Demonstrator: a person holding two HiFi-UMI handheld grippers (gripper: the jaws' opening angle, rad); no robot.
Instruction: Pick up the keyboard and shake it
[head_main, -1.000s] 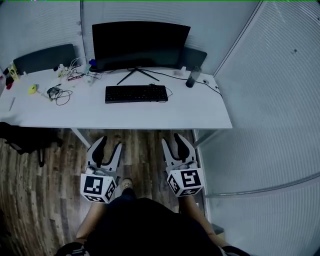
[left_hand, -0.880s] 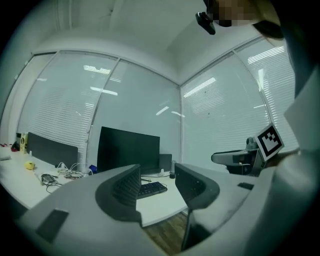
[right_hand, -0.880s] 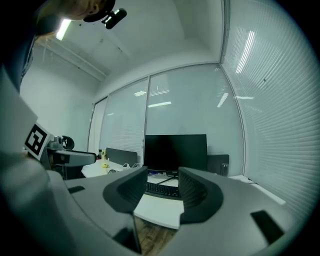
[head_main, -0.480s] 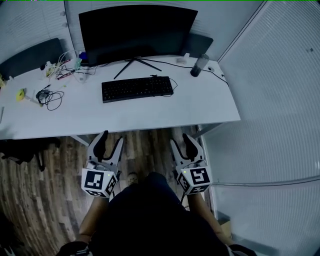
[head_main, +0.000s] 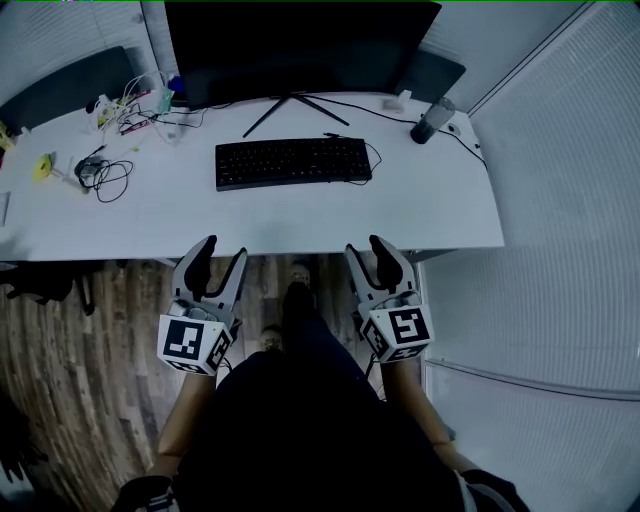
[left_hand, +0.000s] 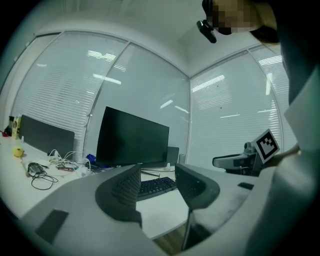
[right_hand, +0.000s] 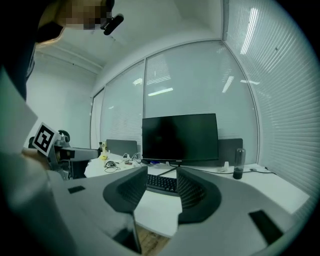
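While left gripper (head_main: 222, 252) and right gripper (head_main: 367, 247) hover short of desk's (head_main: 300, 215) near edge, jaws apart, nothing between, keyboard (head_main: 292, 162) lies farther in on desk, long axis left-right; neither gripper clearly nearer, each facing one end.

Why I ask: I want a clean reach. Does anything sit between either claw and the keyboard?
Nothing visible does. The keyboard lies on the desk ahead of the left claw and right claw, both open and empty; only bare desktop lies between. The cable coil and bottle sit well aside.
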